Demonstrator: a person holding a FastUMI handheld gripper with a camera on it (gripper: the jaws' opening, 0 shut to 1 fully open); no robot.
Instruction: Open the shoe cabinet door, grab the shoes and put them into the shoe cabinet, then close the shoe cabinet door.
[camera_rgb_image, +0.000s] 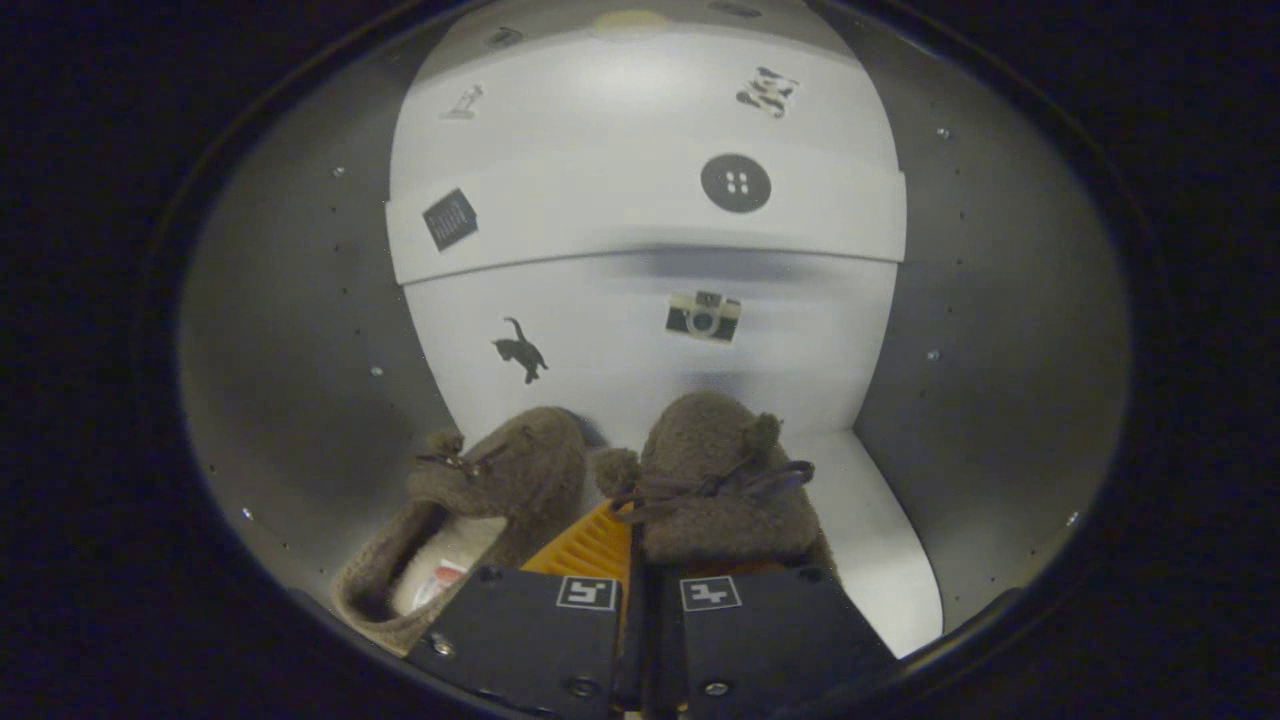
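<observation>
Nearest of all, the gripper (635, 545) reaches forward into a shoe cabinet (300, 330). Its two fingers sit close together, with only a narrow gap between them. A ribbed pad (590, 545) shows on the inner side of the left finger. The fingers seem to pinch the near edge of the right slipper (722, 480), but the contact point is hidden behind the finger blocks, so whether both press on it cannot be told.

Just ahead of the fingers, two fuzzy brown slippers lie side by side on the cabinet's pale floor (880, 540). The right slipper lies lengthwise away from the gripper, with its rounded toe pointing far, toward the back of the cabinet. A dark lace (730, 485) is tied in a bow across its top, ending in small pompoms. The left slipper (470, 520) lies just left of the fingers, also lengthwise front to back but angled a little, its toe pointing far and slightly right. Its opening faces the near side and shows a pale fleecy lining with a small tag inside. The two slippers are close together, almost touching near their toes.

Grey cabinet walls rise on the left and right, dotted with small holes and screws.

Beyond the slippers stands a white back panel (640, 340) with a ledge across its middle. It carries stickers: a black cat (520, 352) and a camera (703, 316) below the ledge, and a round button (736, 183) and a dark square (450, 219) above it.
</observation>
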